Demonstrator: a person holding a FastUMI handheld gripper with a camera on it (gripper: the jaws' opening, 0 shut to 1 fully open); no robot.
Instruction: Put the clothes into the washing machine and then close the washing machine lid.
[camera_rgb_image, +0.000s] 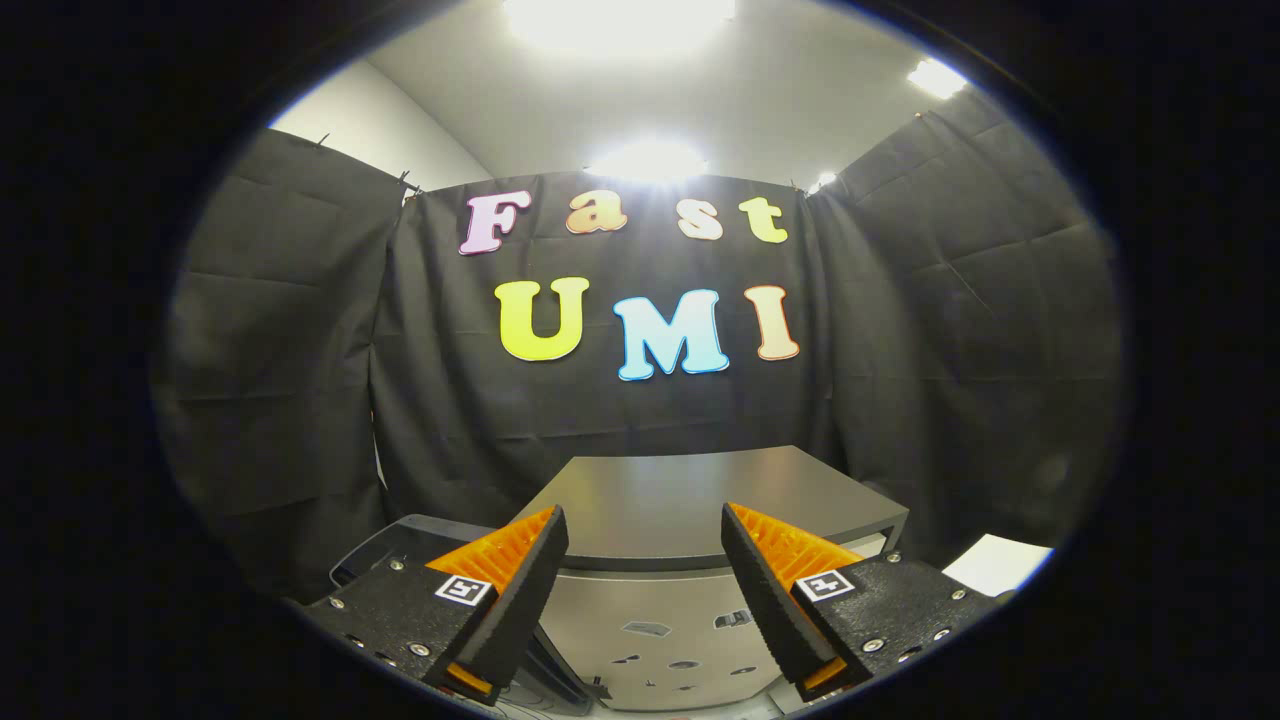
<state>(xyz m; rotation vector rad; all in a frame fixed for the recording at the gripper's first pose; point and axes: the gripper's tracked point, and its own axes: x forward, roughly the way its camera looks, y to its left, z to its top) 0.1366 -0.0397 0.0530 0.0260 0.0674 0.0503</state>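
Washing machine (690, 560): grey box-shaped unit, standing straight ahead of the claw (645, 535), seen between and beyond its two fingers. Top: a flat grey lid, lying level and closed, reflecting the ceiling lights. Front panel: pale, with small dark marks, too small to make out. Claw: fingers spread wide apart, holding nothing. Dark rounded object (400, 545): low, just beside the machine, behind one finger; kind unclear. Black cloth wall (900, 330): hangs behind the machine.
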